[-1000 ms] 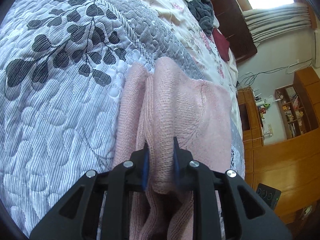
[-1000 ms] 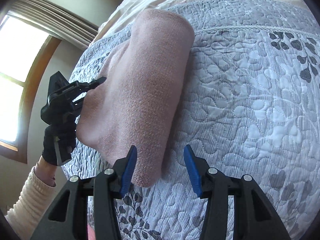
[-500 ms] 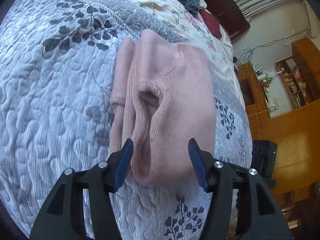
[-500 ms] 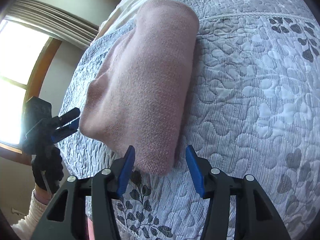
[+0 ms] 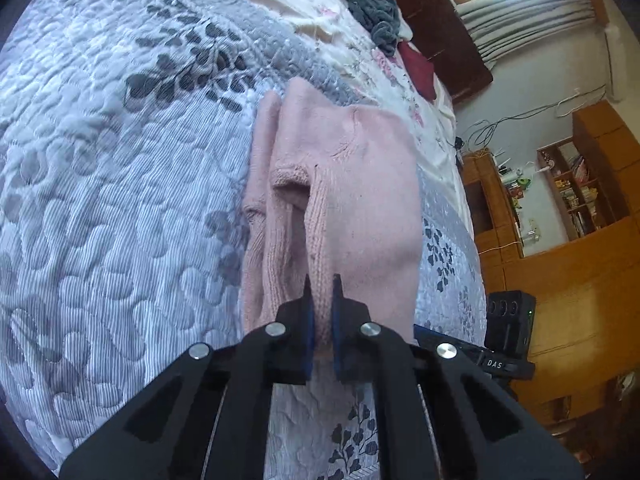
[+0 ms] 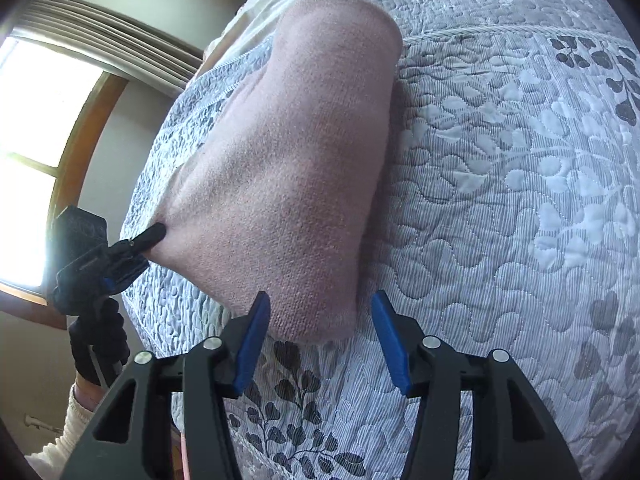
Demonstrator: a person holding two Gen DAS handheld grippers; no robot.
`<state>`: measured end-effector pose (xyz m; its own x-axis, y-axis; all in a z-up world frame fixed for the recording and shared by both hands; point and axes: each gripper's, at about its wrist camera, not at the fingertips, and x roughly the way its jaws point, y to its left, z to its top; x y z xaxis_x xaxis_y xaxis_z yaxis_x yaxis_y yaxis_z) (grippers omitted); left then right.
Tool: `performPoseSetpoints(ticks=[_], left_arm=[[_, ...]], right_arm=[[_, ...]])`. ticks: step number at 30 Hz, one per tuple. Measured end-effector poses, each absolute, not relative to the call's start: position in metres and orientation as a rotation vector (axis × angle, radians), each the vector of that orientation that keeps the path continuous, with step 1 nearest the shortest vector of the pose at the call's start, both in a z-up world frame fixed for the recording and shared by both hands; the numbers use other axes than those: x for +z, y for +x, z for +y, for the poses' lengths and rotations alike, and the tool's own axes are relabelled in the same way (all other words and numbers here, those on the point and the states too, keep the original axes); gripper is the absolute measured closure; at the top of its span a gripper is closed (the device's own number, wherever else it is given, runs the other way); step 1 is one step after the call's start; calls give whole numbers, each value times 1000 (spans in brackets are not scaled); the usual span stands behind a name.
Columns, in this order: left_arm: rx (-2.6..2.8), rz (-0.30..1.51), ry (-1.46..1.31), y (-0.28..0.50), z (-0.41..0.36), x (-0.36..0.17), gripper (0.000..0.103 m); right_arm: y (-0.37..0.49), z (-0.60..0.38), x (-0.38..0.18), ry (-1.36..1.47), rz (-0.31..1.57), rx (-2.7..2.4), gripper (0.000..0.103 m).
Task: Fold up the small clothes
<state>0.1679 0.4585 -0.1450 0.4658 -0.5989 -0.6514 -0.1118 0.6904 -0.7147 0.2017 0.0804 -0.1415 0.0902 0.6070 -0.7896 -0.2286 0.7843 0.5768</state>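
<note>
Sweater: a pink knitted sweater (image 5: pixel 360 184) is laid folded on the grey leaf-patterned quilt (image 5: pixel 100 200) of a bed, close to the quilt's near edge; a ribbed hem or cuff band is turned toward the left wrist camera.

Left gripper: the left gripper (image 5: pixel 320 300) is pressed together on that ribbed band; in the right wrist view it (image 6: pixel 154 234) is seen biting the sweater's side edge.

Right gripper: the right gripper (image 6: pixel 320 320) is spread wide, its blue pads set either side of the sweater's near corner; no contact with the knit can be confirmed.

Step in hand: the sweater is judged to be largely folded already, and a further fold or a tidying of the edge is being set up.

Next move: a pinch by the right gripper on the near corner is probably called for, so both held edges can be lifted and carried over together; an uneven lift could let the layers slide.

Surroundings: a dark grey garment (image 5: pixel 376 12) is bunched at the far end of the bed, and wooden shelves (image 5: pixel 576 188) are set against the wall.

Hard to make out: the number of layers is hidden, and the sweater's underside and far end cannot be judged.
</note>
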Motion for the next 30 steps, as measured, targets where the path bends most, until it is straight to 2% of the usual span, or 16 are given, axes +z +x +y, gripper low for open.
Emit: performPoseSetpoints(ticks=[2,3,8,14,16,17,18,22,30], left_arm=[[-332,1098,-774,171,456,-160,98],[-332,1108,-767,172,454,-167,98],[-313,1135,-729,179,446,-190,97],[-316,1143,-726,178,445,-189,93],[-322,1145,-725,178,448,-178,82],[-314,1135,-717,179,451,-170,66],[-304,1115,-703,181,455,-162,55],[-276,1062,-651,209,466,-139,52],[-227,1095,-700,289,458,-153,54]], right_arm=[[200,85,-148,337,1358,634,62],[199,86,-151,331,1369,627,63],[197,87,-164,283,1383,595,67],[198,89,-169,289,1400,589,64],[197,89,-162,305,1387,595,58],[196,86,-157,311,1373,605,57],[196,83,-154,314,1360,613,57],[199,75,-142,311,1329,611,53],[206,67,-158,323,1357,595,53]])
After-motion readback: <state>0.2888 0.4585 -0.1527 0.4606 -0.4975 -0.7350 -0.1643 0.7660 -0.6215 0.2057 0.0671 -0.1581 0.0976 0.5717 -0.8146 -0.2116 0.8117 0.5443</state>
